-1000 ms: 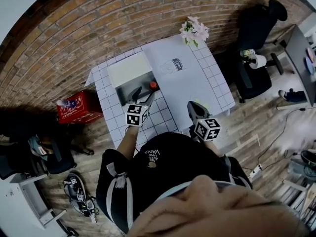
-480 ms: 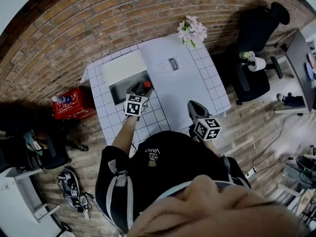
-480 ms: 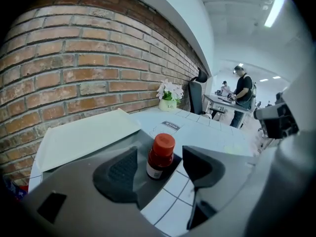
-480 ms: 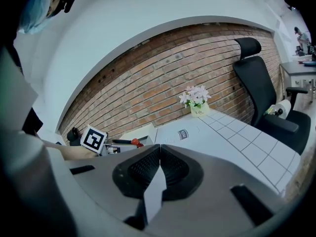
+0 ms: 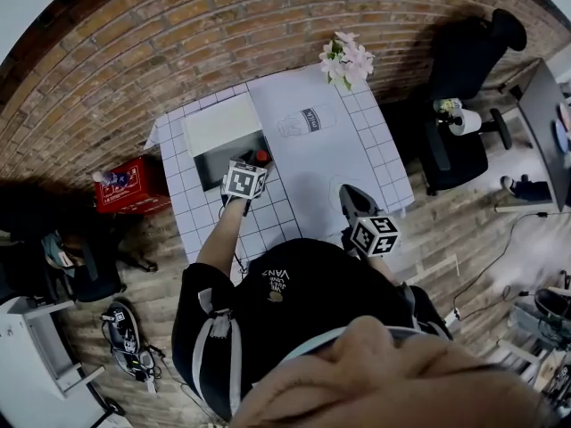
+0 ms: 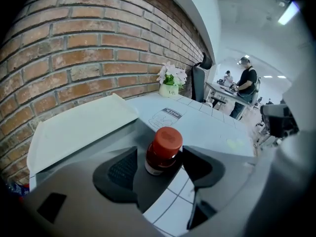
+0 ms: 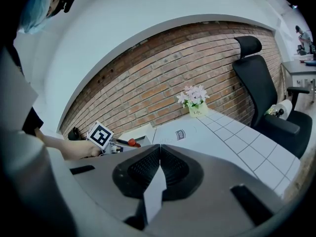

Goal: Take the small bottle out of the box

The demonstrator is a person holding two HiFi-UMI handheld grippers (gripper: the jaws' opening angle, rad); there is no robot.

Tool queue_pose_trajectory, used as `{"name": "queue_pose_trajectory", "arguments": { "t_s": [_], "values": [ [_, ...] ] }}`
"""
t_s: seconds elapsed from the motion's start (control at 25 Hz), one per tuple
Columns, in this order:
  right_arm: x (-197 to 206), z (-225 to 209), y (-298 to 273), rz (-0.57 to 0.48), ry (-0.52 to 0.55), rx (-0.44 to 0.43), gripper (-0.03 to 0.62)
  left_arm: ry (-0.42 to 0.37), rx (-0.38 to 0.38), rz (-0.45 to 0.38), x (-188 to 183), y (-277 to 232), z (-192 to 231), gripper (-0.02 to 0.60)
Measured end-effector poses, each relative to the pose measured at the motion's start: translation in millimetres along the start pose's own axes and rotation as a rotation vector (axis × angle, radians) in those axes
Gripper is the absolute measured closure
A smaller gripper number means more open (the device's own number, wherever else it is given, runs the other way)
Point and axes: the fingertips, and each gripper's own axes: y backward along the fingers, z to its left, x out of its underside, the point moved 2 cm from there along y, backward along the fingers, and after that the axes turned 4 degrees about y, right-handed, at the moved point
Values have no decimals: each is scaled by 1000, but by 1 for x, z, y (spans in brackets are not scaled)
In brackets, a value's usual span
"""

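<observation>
Left gripper view: small bottle (image 6: 163, 151), red cap and dark body, stands between the jaws of the left hand-held gripper (image 6: 160, 155). Both pads sit against its sides, so it reads as pinched just below the cap.

Head view: the bottle is at the near right corner of the open grey box (image 5: 214, 161), whose white lid (image 5: 223, 121) is folded back toward the brick wall.

Change over the last second: the left hand-held gripper was short of the box with its jaws spread wide. It has since reached forward over the box rim, and the jaws have closed in to bottle width.

Meaning for the task: the grasp looks made, but the bottle is still within the box outline. No view shows whether its base has left the box floor. What remains is to lift it clear of the wall and carry it over the white gridded surface (image 5: 312, 163).

Right hand-held gripper (image 7: 159, 152): jaws pressed together, nothing held, idle near the front edge, well apart from the box.
</observation>
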Motion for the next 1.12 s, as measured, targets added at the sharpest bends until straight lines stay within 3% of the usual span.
{"name": "queue_pose_trajectory", "arguments": {
  "t_s": [0.28, 0.64, 0.68, 1.12],
  "values": [
    [1, 2, -4, 7, -11, -17, 591, -25, -12, 42, -3, -5, 0, 304],
    [1, 1, -4, 5, -15, -6, 591, -30, 56, 80, -6, -5, -2, 333],
    [1, 2, -5, 6, -12, -4, 591, -36, 57, 83, -6, -5, -1, 365],
    [7, 17, -4, 22, -20, 20, 591, -68, 74, 67, -2, -5, 2, 371]
  ]
}}
